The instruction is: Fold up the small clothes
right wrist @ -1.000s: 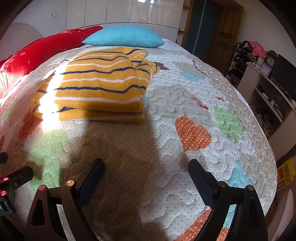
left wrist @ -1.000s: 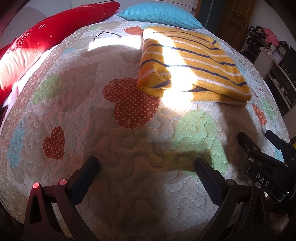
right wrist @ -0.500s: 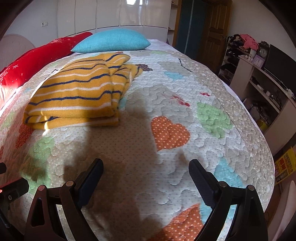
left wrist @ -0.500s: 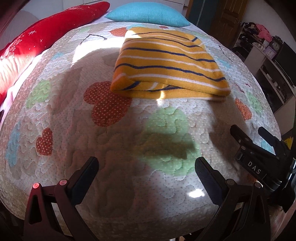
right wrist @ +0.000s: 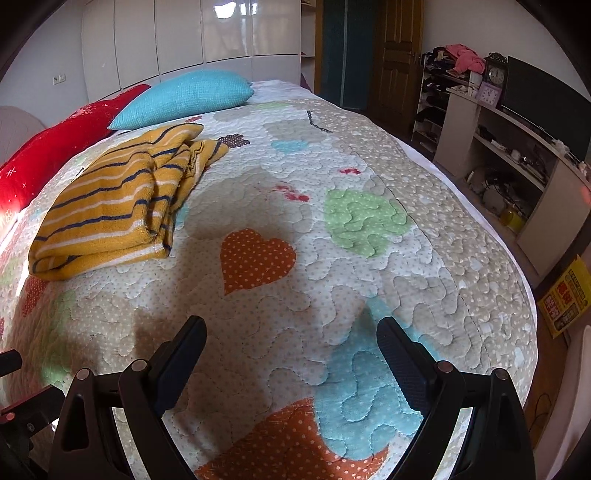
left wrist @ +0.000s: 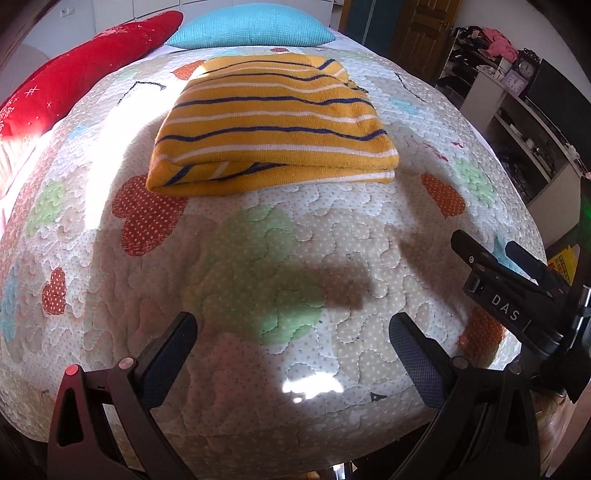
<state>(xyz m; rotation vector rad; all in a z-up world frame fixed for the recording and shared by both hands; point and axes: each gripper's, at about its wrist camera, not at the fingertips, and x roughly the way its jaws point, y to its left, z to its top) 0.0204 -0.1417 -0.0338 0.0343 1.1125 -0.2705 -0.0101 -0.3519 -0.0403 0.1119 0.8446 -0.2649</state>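
1. The left tool (left wrist: 293,332) hangs above the near part of the bed, its two dark fingers spread wide with nothing between them but quilt.
2. The right tool (right wrist: 291,338) is likewise spread wide and holds nothing; it sits over the near right part of the quilt (right wrist: 369,258). Its black body also shows at the right edge of the left wrist view (left wrist: 509,295).
3. The striped garment (left wrist: 273,125), yellow with navy and white stripes, lies folded into a thick rectangle on the quilt, well apart from both tools, toward the head of the bed.
4. From the right wrist view the striped garment (right wrist: 114,206) lies to the left, its layered folded edges facing right and a looser bunched part toward the pillows.
5. A blue pillow (left wrist: 251,26) lies just beyond the garment, with a red pillow (left wrist: 85,70) to its left.
6. Shelves (right wrist: 509,155) stand to the right of the bed, with a clock (right wrist: 495,74) on top.
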